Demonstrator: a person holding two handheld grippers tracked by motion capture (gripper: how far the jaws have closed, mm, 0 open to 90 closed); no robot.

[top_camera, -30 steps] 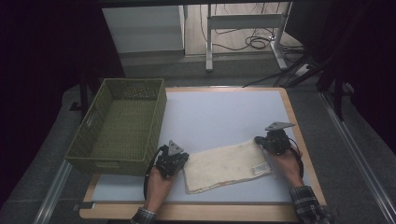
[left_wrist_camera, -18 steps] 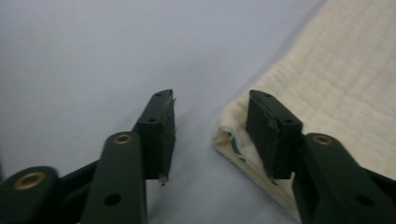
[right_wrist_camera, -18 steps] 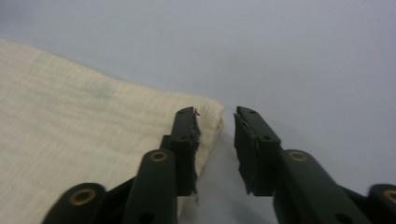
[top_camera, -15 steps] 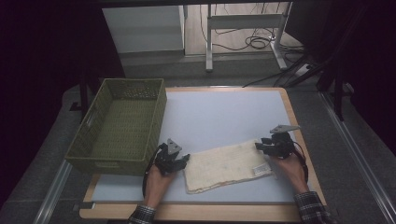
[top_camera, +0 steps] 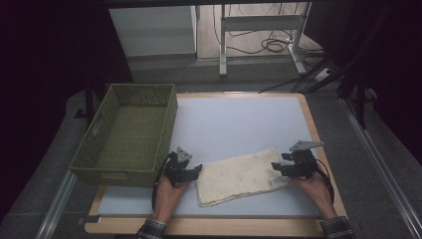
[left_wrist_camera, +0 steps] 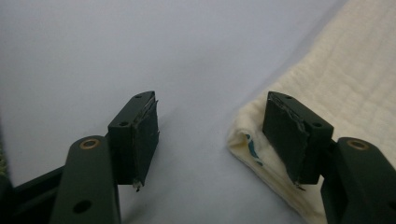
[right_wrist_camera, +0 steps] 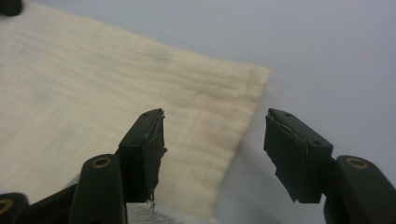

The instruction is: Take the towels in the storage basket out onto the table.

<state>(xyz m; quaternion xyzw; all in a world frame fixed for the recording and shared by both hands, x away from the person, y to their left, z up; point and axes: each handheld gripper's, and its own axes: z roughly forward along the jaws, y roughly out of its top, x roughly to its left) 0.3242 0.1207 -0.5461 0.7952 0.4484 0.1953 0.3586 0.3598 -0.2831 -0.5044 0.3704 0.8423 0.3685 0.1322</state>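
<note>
A cream towel (top_camera: 241,175) lies folded flat on the white mat (top_camera: 239,124) near the front edge. My left gripper (top_camera: 193,172) rests at the towel's left end. Its jaws have just been opening and now stand open. In the left gripper view (left_wrist_camera: 212,105) the towel's folded corner (left_wrist_camera: 252,140) lies by the right jaw, unpinched. My right gripper (top_camera: 277,167) is at the towel's right end, and its jaws have also just been opening. In the right gripper view (right_wrist_camera: 215,116) they stand open over the towel's edge (right_wrist_camera: 93,79), gripping nothing.
A green woven basket (top_camera: 171,112) stands on the left, close beside the left hand. The white mat stretches bare behind the towel. The wooden table edge (top_camera: 318,134) runs just right of the right gripper.
Both grippers' jaws have opened and let go of the towel ends. The right hand has shifted slightly right and toward the near edge. The left hand has stayed put.
</note>
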